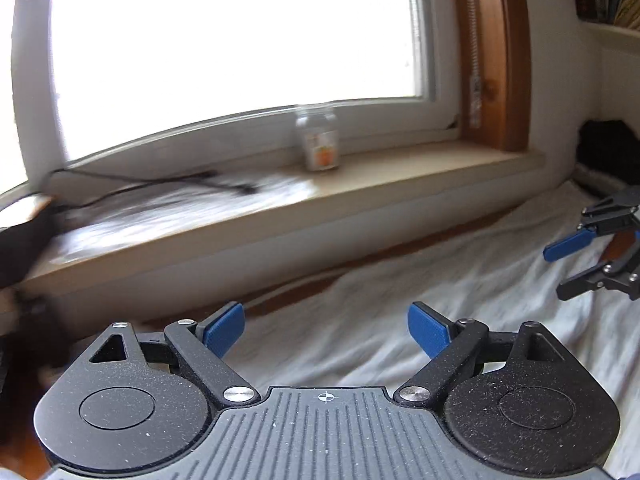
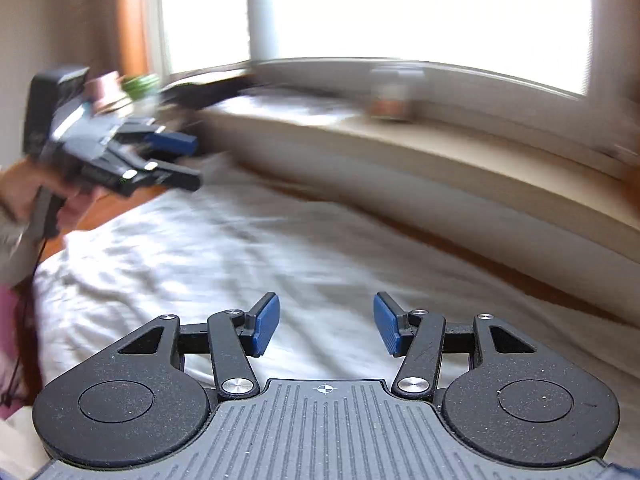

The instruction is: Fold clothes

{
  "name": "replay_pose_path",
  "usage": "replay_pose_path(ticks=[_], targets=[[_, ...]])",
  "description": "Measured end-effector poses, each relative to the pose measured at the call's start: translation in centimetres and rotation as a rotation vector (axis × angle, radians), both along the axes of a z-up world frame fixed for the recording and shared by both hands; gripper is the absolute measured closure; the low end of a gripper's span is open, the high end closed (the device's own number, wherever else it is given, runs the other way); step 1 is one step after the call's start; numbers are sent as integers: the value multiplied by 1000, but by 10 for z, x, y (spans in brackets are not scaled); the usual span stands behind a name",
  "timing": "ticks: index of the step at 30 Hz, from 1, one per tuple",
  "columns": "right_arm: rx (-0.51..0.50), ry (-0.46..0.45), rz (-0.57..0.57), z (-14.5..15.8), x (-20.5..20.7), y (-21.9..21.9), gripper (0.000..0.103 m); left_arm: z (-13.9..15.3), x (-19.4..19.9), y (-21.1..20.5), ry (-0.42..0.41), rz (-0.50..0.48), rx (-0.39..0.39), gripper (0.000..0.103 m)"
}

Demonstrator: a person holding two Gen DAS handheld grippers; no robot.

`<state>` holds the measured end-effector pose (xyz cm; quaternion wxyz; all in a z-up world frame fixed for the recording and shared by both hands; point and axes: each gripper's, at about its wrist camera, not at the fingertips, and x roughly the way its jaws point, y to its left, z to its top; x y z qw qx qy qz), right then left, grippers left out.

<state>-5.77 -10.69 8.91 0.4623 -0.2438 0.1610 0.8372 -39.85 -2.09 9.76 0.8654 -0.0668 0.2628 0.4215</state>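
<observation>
White sheet (image 1: 460,280) covered the bed below the window sill (image 1: 400,172); we could not make out any garment on it. Glass jar (image 1: 318,140) stood on the sill, its orange label too blurred to read. We held the left gripper (image 1: 326,330) tilted down over the sheet, jaws spread wide, nothing between them. Right gripper (image 2: 326,326), also pitched downward, stood partly parted and empty. A hand (image 2: 24,196) gripped the left tool's handle.

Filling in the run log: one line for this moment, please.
left gripper: open, empty | right gripper: open, empty | white sheet: rumpled below both | jar: on windowsill
</observation>
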Motion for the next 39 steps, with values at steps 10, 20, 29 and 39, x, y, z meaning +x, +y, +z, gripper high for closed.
replay_pose_path(ticks=[10,20,29,39], targets=[[-18,5,300,-10,-192,2,50,-22,-166,-38,22,223,-66,13],[-20,-28,462,-29,-292,-24,50,-52,-189,-36,2,179,-145,50],[-27,-56,483,-45,-306,-24,54,-60,-181,-38,-3,127,-197,52],[3,-1,457,-40,-310,-17,101,-58,-179,-32,15,167,-164,99]])
